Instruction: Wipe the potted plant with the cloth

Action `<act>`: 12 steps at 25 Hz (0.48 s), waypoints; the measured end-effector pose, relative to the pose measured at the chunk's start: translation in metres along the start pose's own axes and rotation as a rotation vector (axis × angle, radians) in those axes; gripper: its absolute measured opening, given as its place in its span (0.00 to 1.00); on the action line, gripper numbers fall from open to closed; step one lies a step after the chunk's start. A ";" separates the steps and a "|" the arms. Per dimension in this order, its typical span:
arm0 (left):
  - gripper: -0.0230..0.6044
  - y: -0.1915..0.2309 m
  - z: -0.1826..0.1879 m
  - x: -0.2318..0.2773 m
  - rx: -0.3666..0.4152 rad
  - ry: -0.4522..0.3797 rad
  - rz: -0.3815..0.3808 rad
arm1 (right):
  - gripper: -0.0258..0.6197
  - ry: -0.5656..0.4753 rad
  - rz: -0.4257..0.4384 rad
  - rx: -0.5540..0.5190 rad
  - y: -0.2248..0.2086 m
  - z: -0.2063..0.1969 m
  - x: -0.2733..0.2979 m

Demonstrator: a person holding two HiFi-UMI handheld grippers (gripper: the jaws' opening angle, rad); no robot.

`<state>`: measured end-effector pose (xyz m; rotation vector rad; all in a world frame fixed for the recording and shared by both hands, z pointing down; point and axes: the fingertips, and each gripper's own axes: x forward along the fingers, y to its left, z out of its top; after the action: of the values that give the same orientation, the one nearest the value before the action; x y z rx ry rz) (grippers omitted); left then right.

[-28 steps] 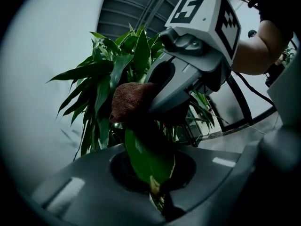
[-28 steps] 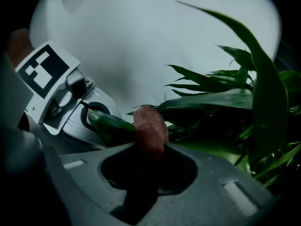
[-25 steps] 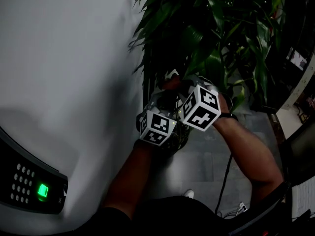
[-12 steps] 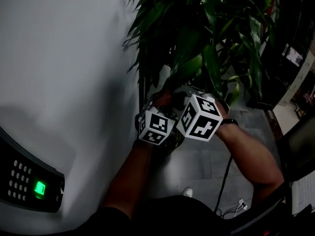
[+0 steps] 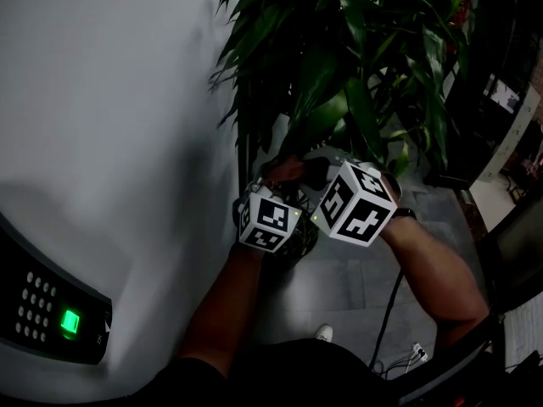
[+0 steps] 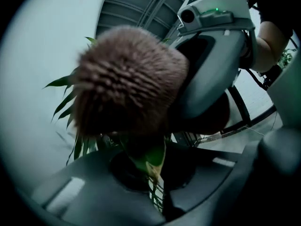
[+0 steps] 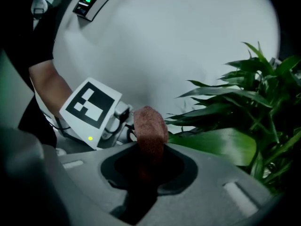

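Nudged rightward, the right gripper (image 7: pixel 147 169) clamps the cloth (image 7: pixel 149 126); the left gripper (image 6: pixel 153 175) pinches a leaf (image 6: pixel 154 155), seen only in its own view.

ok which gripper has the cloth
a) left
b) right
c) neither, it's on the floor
B: in the right gripper view the brown cloth sticks up from between the jaws of the right gripper, which are closed on it. The left gripper pinches a leaf instead.
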<state>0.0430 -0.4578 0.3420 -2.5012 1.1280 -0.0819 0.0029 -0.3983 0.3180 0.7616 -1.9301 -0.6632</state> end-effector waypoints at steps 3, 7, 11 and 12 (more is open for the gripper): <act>0.07 0.000 0.002 0.001 0.000 -0.004 -0.001 | 0.14 0.020 -0.140 -0.005 -0.035 -0.003 -0.004; 0.06 0.000 0.005 0.001 0.007 -0.012 -0.004 | 0.14 0.049 -0.260 0.001 -0.073 -0.010 -0.002; 0.06 0.005 0.004 0.001 0.013 -0.006 0.001 | 0.14 0.086 -0.322 -0.005 -0.101 -0.017 0.007; 0.06 0.006 0.004 0.001 0.015 -0.004 0.000 | 0.14 0.096 -0.327 -0.014 -0.104 -0.019 0.011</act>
<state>0.0403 -0.4606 0.3358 -2.4870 1.1225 -0.0855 0.0409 -0.4781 0.2581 1.0941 -1.7275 -0.8199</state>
